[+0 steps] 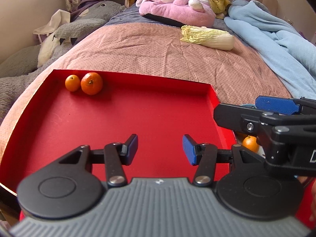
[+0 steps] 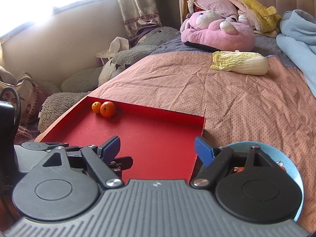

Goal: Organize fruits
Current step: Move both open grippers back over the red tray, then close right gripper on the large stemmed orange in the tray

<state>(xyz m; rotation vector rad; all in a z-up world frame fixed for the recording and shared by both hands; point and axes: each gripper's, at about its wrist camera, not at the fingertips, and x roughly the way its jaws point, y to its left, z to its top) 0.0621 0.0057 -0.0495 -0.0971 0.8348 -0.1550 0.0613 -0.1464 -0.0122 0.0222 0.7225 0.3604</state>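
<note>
Two mandarins sit side by side, touching, in the far left corner of the red tray (image 1: 138, 118), well ahead of both grippers: a smaller mandarin (image 1: 72, 83) on the left and a bigger mandarin (image 1: 91, 83) right next to it. The left gripper (image 1: 160, 149) hangs over the near part of the tray with its fingers apart and nothing between them. The right gripper (image 2: 157, 148) is spread wide too, also empty, straddling the tray's right wall. Just to its right, partly hidden under its finger, is a light blue bowl (image 2: 276, 150) with more orange fruit (image 1: 250, 143) in it. Everything sits on a pink bed (image 2: 237, 102), with a napa cabbage (image 2: 240, 62) lying far ahead to the right.
</note>
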